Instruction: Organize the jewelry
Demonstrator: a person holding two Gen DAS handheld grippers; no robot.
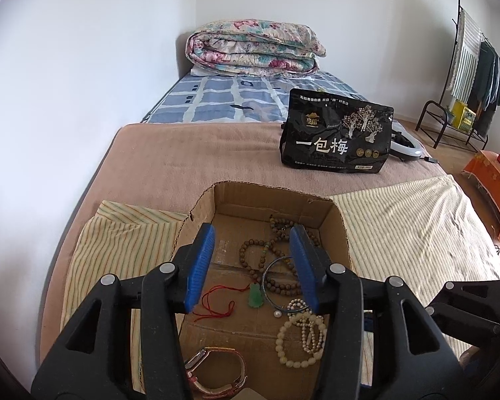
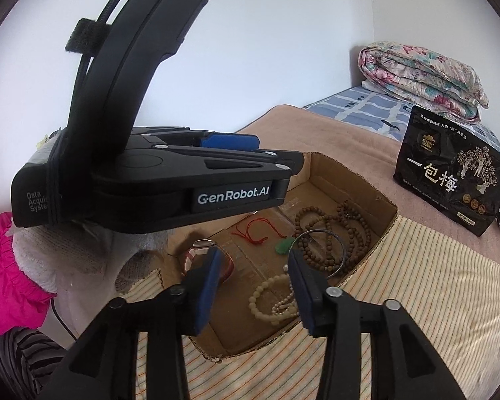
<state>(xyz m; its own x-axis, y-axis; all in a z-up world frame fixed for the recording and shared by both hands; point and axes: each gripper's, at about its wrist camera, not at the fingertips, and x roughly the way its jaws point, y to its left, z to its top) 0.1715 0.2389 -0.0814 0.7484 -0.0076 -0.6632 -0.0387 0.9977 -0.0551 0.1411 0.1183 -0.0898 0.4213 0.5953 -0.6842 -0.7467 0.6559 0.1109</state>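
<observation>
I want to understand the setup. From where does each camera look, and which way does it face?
Left wrist: on the left hand-held gripper, looking down into the cardboard box of jewelry on the bed; only its own open fingers show.
Right wrist: on the right hand-held gripper, facing the box from the side; the gloved left hand shows.
Shared: box, green pendant, black bag.

Quilt [image 1: 255,48]: folded, at the bed's far end.
Black pouch [image 1: 336,131]: upright on brown blanket [image 1: 183,153].
Clothes rack [image 1: 473,76]: by the wall.
</observation>
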